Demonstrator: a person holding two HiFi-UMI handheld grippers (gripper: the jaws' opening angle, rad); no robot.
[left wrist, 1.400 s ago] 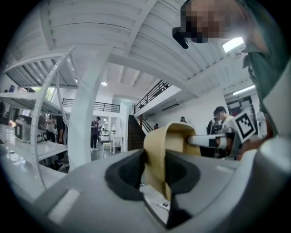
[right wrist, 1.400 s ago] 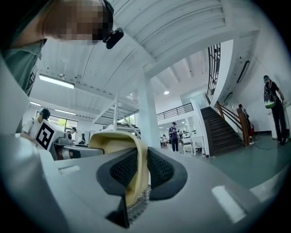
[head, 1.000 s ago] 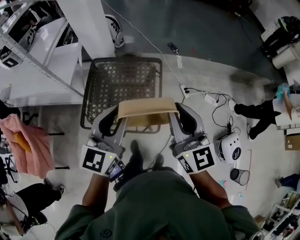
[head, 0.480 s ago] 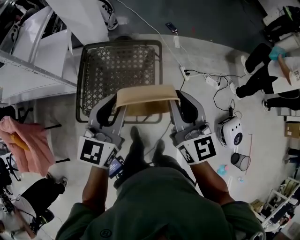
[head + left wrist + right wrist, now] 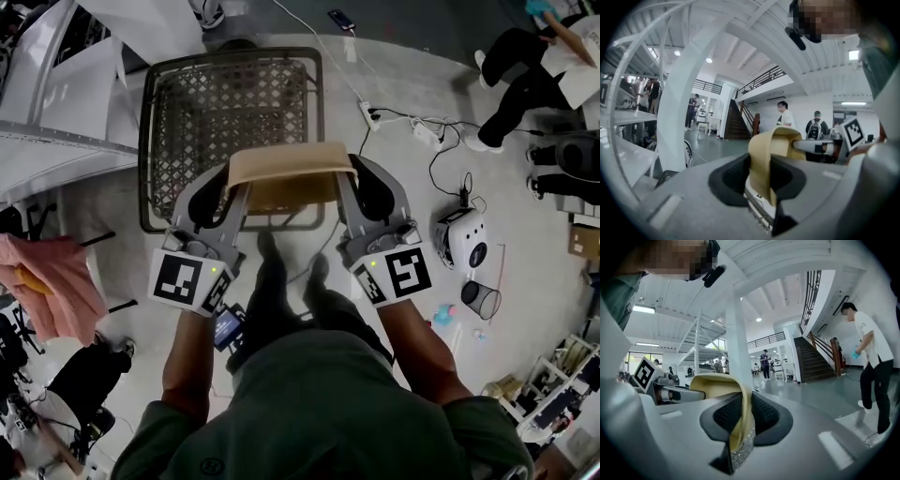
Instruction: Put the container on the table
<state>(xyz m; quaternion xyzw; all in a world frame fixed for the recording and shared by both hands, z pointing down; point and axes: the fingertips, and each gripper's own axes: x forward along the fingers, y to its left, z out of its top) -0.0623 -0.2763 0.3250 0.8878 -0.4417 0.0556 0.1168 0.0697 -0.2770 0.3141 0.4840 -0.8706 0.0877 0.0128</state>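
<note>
- Grey plastic left claw, nearest the person's body: its jaws are drawn in on the left end wall of the shallow tan plastic container. The left gripper view shows the tan edge pinched between the dark pads.
- The grey plastic right claw mirrors it. Its jaws are clamped on the right end wall, with the tan rim folded over between the pads.
- The container hangs in the air between the two claws, roughly level and resting on nothing. It is above the near rim of the dark wire-mesh basket, which stands on the grey concrete floor.
- To my eye this is the carry, with the set-down yet to come. Both grips are thin pinches on a bendy wall, so the claws should travel together at one height. Neither should pull apart or twist, or an end may slip out.
- Past the basket, up and to the left, lies a flat white surface, which I take to be the bench. The container should swing that way well clear of the basket's rim.
- Over the bench, I'd lower it until the base sits flat, then ease both claws open together.
</note>
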